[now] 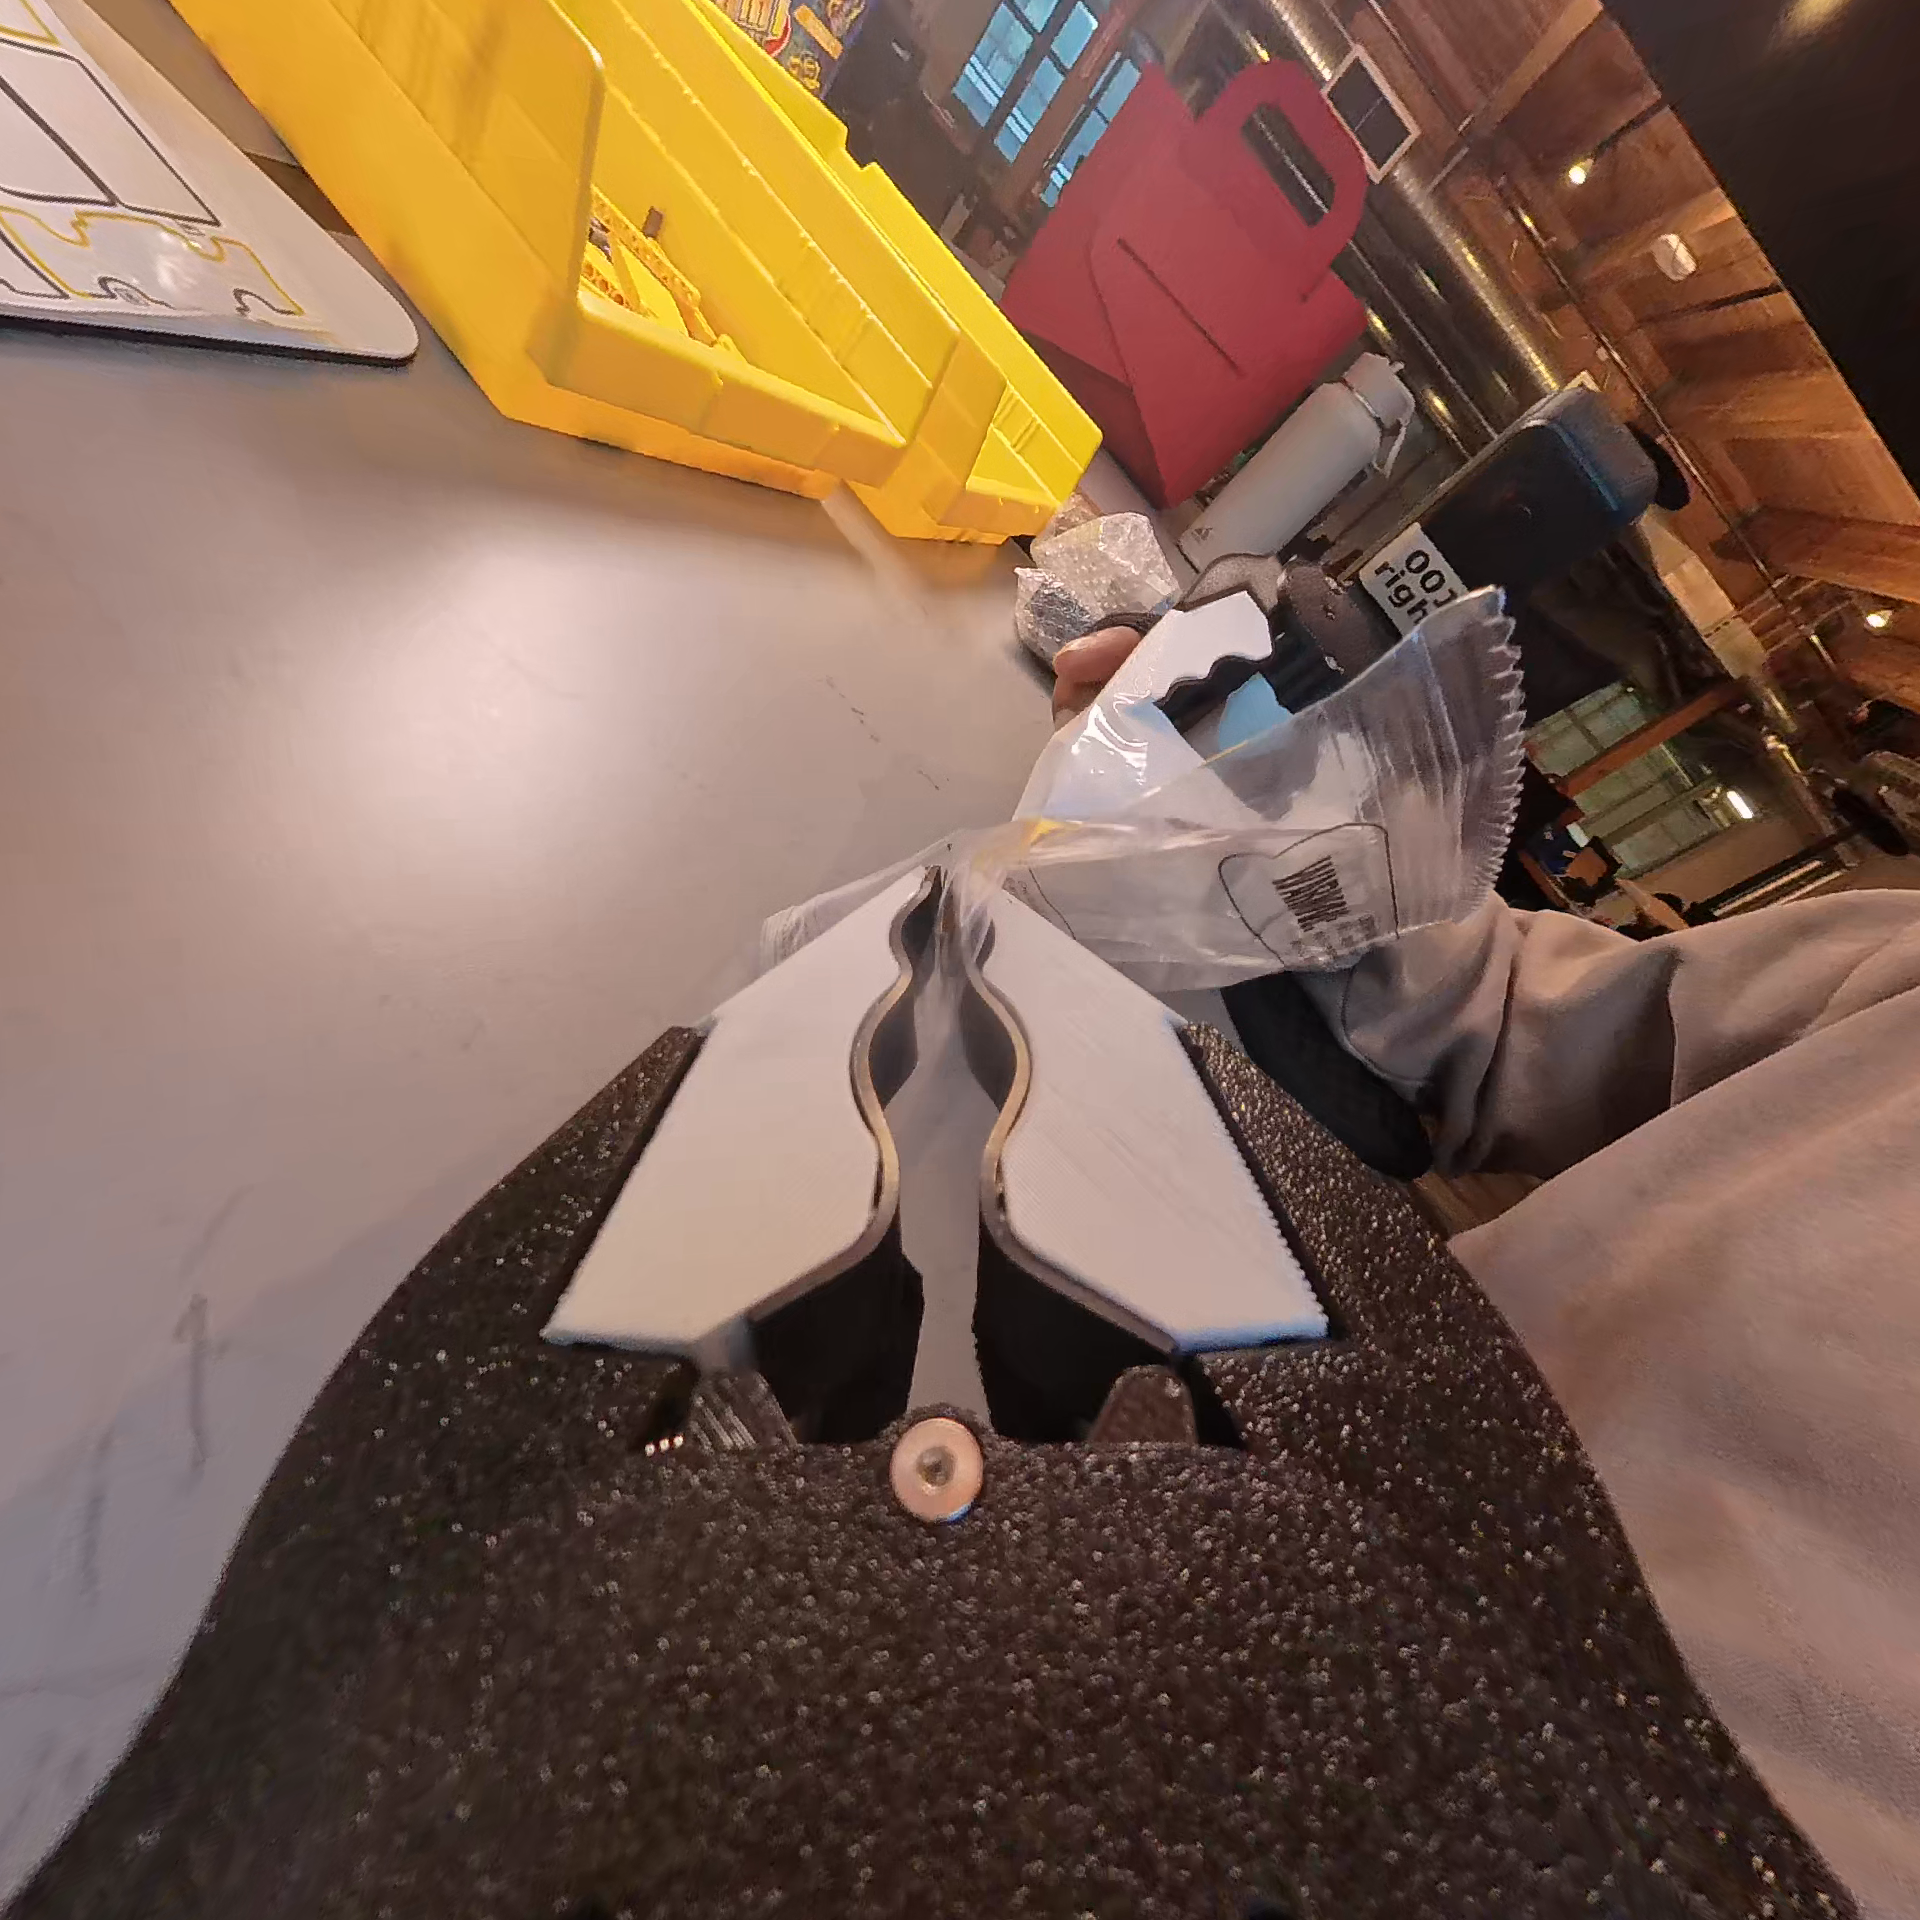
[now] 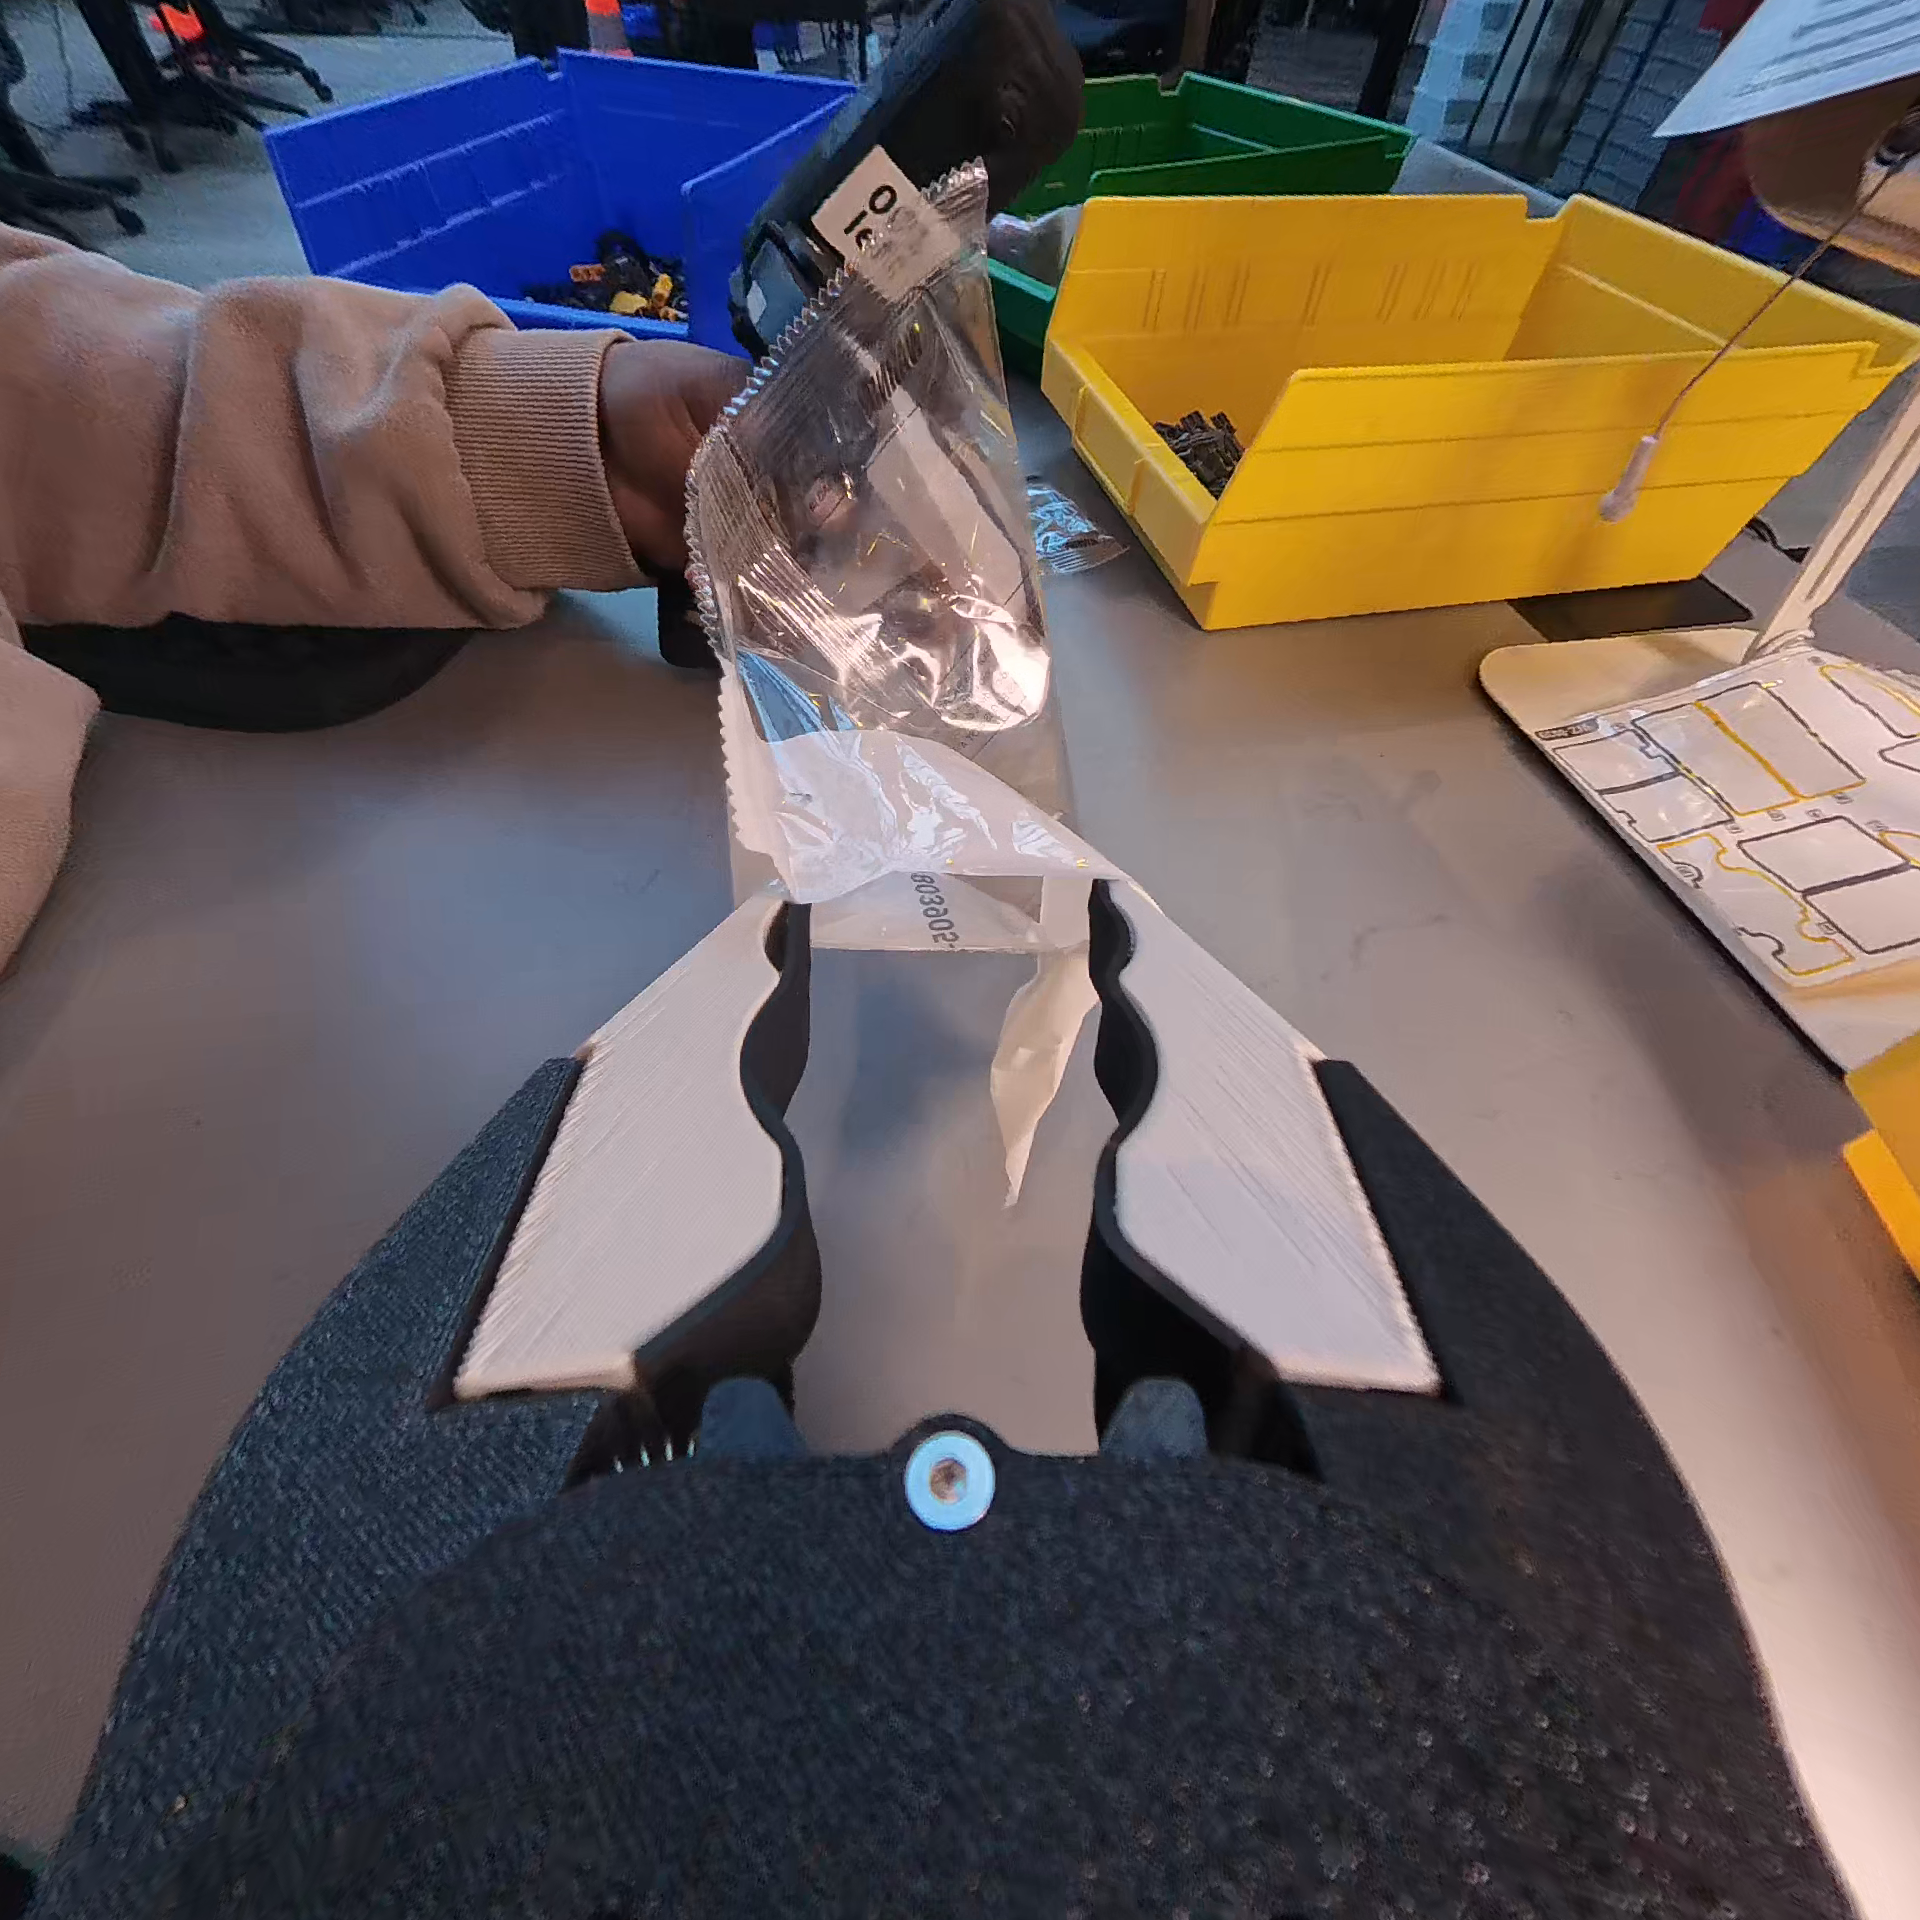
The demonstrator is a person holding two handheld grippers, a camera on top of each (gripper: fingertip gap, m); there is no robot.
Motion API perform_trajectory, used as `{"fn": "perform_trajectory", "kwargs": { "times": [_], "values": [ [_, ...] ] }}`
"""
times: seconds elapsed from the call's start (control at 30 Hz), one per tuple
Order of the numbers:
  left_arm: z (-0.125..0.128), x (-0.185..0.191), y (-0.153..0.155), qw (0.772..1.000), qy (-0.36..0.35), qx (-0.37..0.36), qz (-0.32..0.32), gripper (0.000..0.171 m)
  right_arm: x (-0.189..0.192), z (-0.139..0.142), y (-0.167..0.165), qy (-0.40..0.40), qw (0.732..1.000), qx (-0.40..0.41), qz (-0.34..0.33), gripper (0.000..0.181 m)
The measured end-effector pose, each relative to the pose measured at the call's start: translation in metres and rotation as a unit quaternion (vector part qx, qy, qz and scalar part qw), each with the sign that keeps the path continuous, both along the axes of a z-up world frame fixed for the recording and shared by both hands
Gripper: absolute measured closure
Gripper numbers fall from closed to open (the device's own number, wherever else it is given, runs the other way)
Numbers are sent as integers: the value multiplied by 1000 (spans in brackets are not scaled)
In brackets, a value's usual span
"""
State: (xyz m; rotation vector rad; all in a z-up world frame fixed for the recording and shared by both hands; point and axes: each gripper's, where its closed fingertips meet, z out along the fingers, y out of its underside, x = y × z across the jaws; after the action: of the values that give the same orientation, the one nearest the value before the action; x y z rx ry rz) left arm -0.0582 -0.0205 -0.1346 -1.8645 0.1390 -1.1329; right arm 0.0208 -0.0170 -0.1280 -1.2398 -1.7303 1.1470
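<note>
left claw pinches a clear plastic bag while the right claw gapes at its lower edge

the left gripper [image 1: 943, 914] is clenched on a corner of the clear plastic bag [image 1: 1278, 821], its wavy white fingers [image 1: 790, 1122] pressed together with the film squeezed between the tips. the bag fans out from that pinch, raised off the grey table [image 1: 416, 831], its serrated seal edge turned away from the left wrist camera.

the right gripper [image 2: 940, 914] is released, its jaws standing wide, and the bag's lower edge with a loose torn flap hangs just at its fingertips. whether either tip touches the film is hard to tell. a second grip here would do best taken deep on flat film, not on the limp flap, with the left pinch kept firm so the bag does not slip.

beyond the bag, a hand in a tan sleeve [image 2: 312, 447] holds the far gripper. farther out stand a blue bin [image 2: 499, 177], a green bin [image 2: 1216, 135] and a yellow bin [image 2: 1455, 457] with small dark parts inside. another small bag [image 2: 1065, 525] lies near the yellow bin, and a printed sheet [image 2: 1745, 810] rests on the table to the right.
</note>
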Motion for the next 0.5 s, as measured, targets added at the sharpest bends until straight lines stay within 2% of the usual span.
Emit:
{"fn": "perform_trajectory", "kwargs": {
  "times": [0.1, 0.13, 0.17, 0.4, 0.5],
  "values": [
    [-1, -2, 1, 1000, -7, -5, 4, 171, -1, -2, -3, -9, 1000, 11, 2, 123],
    [-2, -2, 1, 1000, -8, -8, 5, 171, -1, -3, -5, -13, 1000, 14, 2, 101],
    [-2, -2, 1, 1000, -10, -8, 5, 171, -1, -9, -5, -31, 999, 15, 2, 95],
    [-3, -1, 0, 1000, -10, -10, 2, 171, 0, -9, -7, -27, 999, 14, 9, 95],
    [-5, 1, -1, 1000, -8, -16, -5, 170, 7, -4, -8, -32, 999, -20, 21, 94]
  ]
}}
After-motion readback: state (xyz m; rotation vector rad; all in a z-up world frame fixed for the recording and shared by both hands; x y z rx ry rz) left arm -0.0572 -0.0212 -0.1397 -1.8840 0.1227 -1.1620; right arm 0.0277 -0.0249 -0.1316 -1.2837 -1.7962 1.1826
